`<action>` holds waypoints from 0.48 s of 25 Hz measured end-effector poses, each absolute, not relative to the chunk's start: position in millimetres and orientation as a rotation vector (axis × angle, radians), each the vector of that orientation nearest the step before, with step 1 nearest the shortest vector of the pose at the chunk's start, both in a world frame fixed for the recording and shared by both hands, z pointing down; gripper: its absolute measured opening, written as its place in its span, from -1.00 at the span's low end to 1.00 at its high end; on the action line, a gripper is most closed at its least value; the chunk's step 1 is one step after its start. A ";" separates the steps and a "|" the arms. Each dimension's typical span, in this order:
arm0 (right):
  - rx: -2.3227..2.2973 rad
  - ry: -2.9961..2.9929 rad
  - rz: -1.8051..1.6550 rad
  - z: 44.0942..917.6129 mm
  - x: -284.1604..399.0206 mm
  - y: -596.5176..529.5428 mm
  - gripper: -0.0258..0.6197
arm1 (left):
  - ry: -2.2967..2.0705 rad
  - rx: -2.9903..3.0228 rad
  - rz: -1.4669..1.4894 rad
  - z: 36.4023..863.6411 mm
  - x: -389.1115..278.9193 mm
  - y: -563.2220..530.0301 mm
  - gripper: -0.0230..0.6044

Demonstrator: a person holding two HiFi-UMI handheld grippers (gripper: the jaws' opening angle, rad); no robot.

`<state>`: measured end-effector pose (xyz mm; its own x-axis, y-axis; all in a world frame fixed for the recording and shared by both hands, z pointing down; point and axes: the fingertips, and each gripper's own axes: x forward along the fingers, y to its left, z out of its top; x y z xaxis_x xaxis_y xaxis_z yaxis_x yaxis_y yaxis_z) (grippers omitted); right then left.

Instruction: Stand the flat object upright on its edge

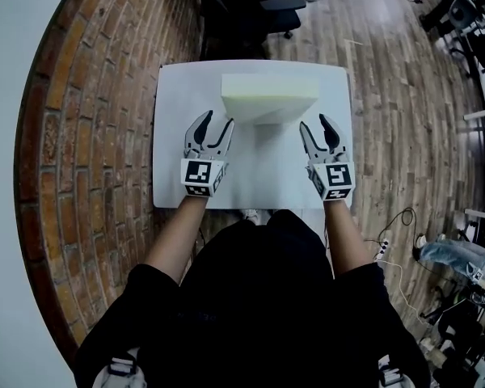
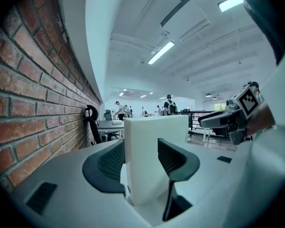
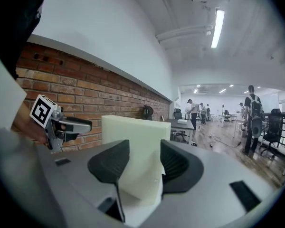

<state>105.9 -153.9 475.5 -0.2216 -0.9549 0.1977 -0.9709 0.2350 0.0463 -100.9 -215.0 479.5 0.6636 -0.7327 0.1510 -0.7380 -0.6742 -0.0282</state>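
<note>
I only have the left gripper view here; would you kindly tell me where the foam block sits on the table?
Observer: In the head view, the foam block stands on the far half of the white table, roughly centred between its sides.
Operator: Thank you. What are the right tongs doing?
Observer: In the right gripper view, the right gripper has its tongs apart and pressing nothing. The foam block shows through the gap.

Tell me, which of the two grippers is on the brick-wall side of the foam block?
The left gripper: the brick wall runs along its side, while the right gripper has the wooden floor on its side.
</note>
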 end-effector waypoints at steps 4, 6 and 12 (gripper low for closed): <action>1.786 -2.372 0.080 453.0 92.4 -139.4 -0.40 | -1.229 2.862 0.188 458.3 -97.9 -200.8 -0.26; 1.753 -2.405 0.058 442.0 86.4 -130.6 -0.51 | -1.203 2.882 0.160 445.6 -94.3 -188.0 -0.32; 1.610 -2.568 -0.001 404.9 66.3 -106.7 -0.90 | -1.144 2.965 0.073 402.1 -79.8 -143.0 -0.68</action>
<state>66.3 -106.7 404.9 -0.4312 -0.8974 0.0934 -0.8974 0.4373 0.0592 -79.8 -143.0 402.1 0.7400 -0.6719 0.0295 -0.6702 -0.7404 -0.0511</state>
